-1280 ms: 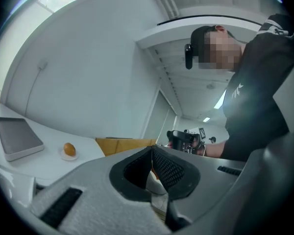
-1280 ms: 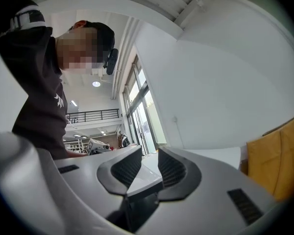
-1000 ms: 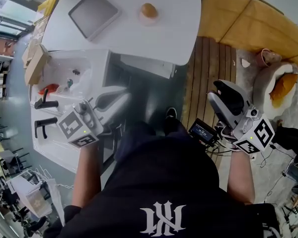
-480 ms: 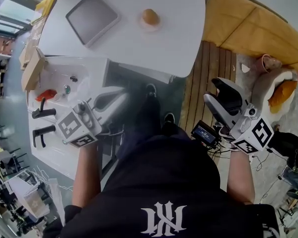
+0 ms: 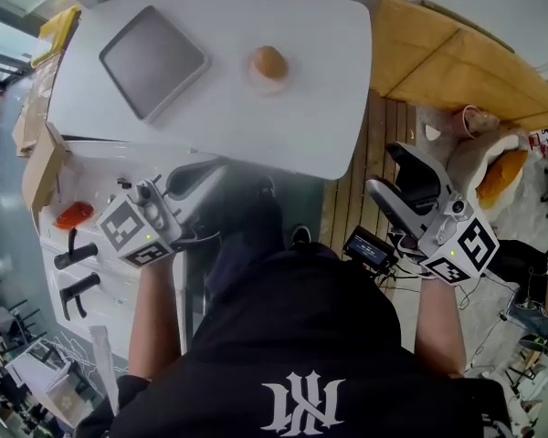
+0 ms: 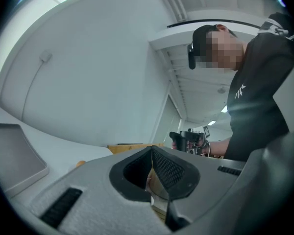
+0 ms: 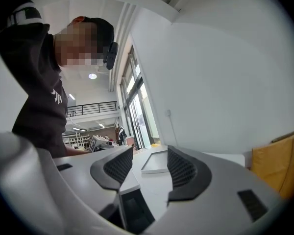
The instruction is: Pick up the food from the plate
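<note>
Food (image 5: 268, 61) sits well inside table (image 5: 329, 89) edges; left tool (image 6: 152, 150) pressed together, right tool (image 7: 149, 156) spreading with nothing between.

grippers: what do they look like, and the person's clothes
Left gripper and right gripper are light grey shells with black ribbed fingers and a white cube of black square markers. The right one's fingers are opening, nothing between. Black short-sleeved top, white emblem.

Stepped closer to the white table (image 5: 329, 89), bringing the grey tray (image 5: 153, 60) and the food (image 5: 268, 60) nearer in the head view. Shifted the left gripper (image 6: 151, 150) slightly left. Opening the right gripper (image 7: 150, 152) wider, with nothing between its jaws.
</note>
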A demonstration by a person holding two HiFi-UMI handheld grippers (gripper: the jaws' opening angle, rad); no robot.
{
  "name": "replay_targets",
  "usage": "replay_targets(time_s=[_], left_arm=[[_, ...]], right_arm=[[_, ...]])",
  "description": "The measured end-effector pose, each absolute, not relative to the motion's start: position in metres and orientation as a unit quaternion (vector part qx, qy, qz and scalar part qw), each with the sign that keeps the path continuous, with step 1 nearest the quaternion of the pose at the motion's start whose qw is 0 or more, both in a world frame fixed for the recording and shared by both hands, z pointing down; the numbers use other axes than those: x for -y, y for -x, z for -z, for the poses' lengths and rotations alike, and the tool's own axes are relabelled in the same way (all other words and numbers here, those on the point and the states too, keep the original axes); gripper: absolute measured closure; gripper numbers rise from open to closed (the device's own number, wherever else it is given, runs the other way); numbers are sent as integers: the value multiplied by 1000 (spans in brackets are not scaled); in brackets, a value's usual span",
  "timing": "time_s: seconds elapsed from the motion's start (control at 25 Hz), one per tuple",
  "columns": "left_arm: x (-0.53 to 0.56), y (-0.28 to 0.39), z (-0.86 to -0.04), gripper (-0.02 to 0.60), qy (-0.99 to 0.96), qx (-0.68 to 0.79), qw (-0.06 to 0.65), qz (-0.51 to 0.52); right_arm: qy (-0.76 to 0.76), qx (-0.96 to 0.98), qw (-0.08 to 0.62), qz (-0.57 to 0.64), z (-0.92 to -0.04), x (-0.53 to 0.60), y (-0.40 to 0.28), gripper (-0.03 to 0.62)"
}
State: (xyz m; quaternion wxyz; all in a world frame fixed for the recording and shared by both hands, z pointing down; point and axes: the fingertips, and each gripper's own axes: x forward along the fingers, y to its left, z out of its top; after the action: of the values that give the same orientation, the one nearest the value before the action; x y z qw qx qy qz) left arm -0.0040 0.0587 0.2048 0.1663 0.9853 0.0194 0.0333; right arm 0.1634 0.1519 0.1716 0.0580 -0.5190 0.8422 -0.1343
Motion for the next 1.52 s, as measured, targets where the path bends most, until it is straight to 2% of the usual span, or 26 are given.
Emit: replay_targets(time_s=[0.32,0.76,0.96,1.32,1.52], left_arm=[[2,-12,-220,575,-983,-50,172,-42],[39,-16,-261,575,-971,-65,229,-35],[51,-19,-296,575,-963,-33,264,-52],[32,-43,-348,575,-946,25,317,-72],[24,-24,-362,575,-948,31,311,-63]], right_arm=[[524,-839,18,145,-168,-76,-161,362],[498,-851,-44,157,-175,1,-151,299],[468,-865,-57,173,-216,50,-156,285],[384,-890,-129,208,-339,120,-154,241],[358,-885,-181,236,-397,138,-108,207]])
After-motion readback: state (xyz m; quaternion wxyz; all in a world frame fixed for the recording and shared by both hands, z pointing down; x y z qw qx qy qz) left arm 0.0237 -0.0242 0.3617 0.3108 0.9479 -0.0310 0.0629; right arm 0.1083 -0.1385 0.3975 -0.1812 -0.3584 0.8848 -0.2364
